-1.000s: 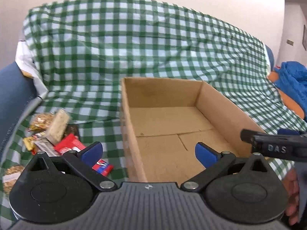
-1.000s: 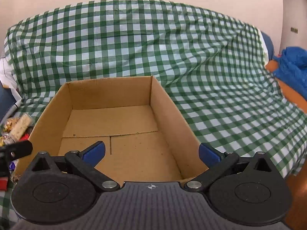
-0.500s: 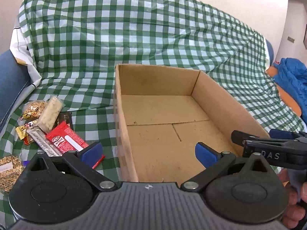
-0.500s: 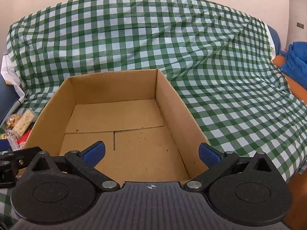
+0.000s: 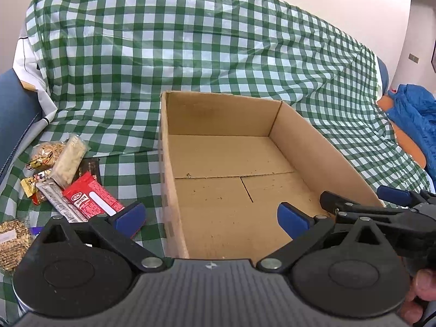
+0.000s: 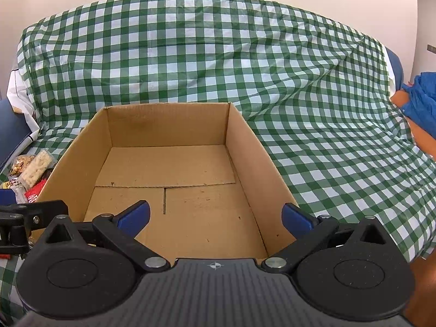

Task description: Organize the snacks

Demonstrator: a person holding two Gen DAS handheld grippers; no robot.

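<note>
Now pulled back, higher view; cardboard box (image 5: 234, 188) still empty, snack pile (image 5: 62, 182) untouched. Left gripper (image 5: 211, 216), right gripper (image 6: 215, 216) fingers apart, nothing held.

Bright even light, soft shadows, sharp focus, fisheye bending at edges

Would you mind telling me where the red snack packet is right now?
In the left wrist view the red snack packet lies on the checked cloth left of the cardboard box, just outside its left wall, among the other snacks.
</note>
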